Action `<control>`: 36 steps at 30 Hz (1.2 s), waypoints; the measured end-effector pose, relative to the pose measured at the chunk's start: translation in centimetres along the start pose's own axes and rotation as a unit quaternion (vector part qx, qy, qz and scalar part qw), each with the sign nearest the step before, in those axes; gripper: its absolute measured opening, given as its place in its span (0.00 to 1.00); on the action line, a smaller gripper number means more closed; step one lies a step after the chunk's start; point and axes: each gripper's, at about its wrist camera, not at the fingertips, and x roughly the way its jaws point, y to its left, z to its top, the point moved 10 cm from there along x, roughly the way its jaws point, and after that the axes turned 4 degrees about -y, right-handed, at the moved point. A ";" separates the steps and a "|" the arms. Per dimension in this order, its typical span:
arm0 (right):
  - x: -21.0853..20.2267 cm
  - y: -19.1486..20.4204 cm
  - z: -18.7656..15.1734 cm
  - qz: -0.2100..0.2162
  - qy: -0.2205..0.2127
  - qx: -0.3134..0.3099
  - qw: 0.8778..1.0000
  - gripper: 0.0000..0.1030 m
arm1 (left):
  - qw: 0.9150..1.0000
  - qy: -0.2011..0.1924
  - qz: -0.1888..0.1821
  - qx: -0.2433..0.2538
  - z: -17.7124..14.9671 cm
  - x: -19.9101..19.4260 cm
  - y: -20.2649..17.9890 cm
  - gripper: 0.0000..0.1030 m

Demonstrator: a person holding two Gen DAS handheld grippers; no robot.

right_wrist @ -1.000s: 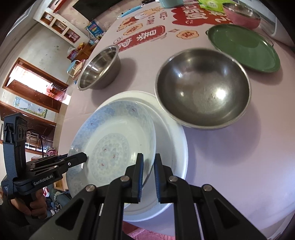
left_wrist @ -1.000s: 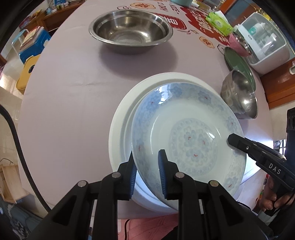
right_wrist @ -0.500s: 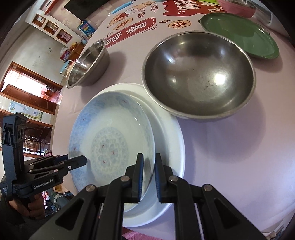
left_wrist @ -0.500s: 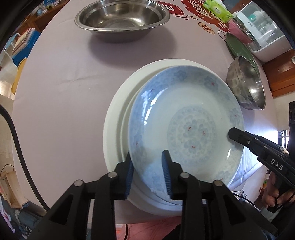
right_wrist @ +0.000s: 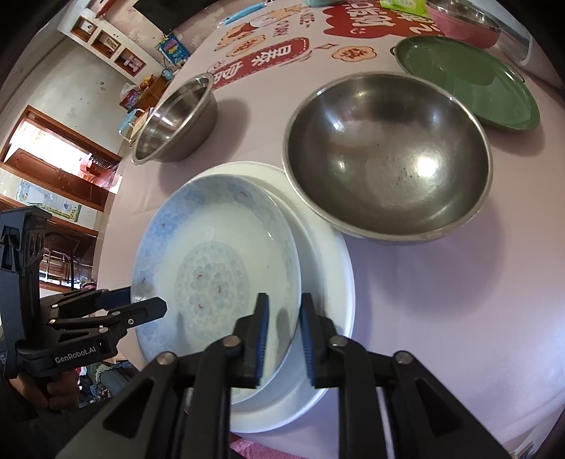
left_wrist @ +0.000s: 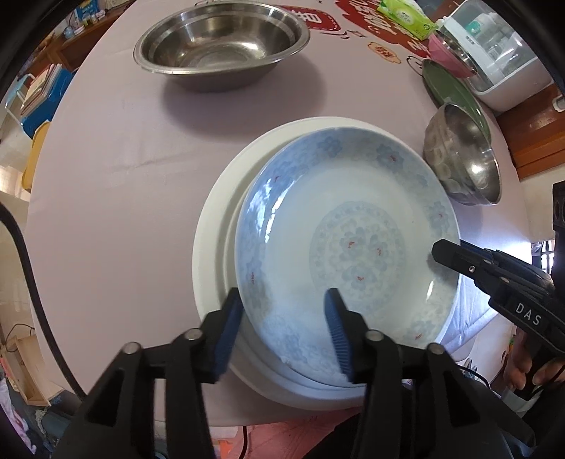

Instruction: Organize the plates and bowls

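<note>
Left wrist view looked down on a blue-patterned plate (left_wrist: 348, 243) resting inside a larger white plate (left_wrist: 215, 226) at the near edge of the desk (left_wrist: 116, 148), which wore a lilac cloth. The left tongs (left_wrist: 284, 323) straddled the near rim of the blue-patterned plate, their blue pads clear of it on both sides and the jaws opening, so the plate was released. To their right, the right tongs (left_wrist: 438, 252) reached in over the opposite rim, gripped below by a hand (left_wrist: 529, 363).

Seen from the right wrist, the right tongs (right_wrist: 282, 326) also stood astride that plate's rim, jaws opening, with a thin gap at each pad; nothing was clenched. The left tongs (right_wrist: 144, 303) came in from the left at the far rim.

Just beyond the right tongs sat a steel bowl (right_wrist: 388, 159), its edge overlapping the white plate. Farther out lay a green plate (right_wrist: 469, 81), with a pink bowl (right_wrist: 466, 24) past it. Ahead of the left tongs, well apart from the plates, stood a wide steel basin (left_wrist: 220, 42).
</note>
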 end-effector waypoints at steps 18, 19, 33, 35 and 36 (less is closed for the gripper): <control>-6.2 -0.5 2.6 -0.010 -0.097 -0.054 0.994 0.44 | 0.995 -0.099 -0.023 0.007 4.3 -6.6 -4.4 0.57; -6.7 -0.7 2.8 -0.009 -0.106 -0.053 0.993 0.44 | 0.994 -0.103 -0.026 0.010 4.3 -7.2 -4.4 0.57; -12.5 -6.7 5.7 -0.005 -0.181 -0.012 0.983 0.45 | 0.977 -0.196 -0.028 0.074 6.6 -13.4 -10.6 0.58; -12.7 -7.6 5.9 -0.007 -0.178 -0.008 0.984 0.45 | 0.976 -0.203 -0.032 0.077 7.3 -13.7 -11.6 0.60; -12.7 -8.0 5.9 -0.008 -0.178 -0.007 0.984 0.45 | 0.975 -0.206 -0.032 0.079 7.7 -13.9 -12.2 0.61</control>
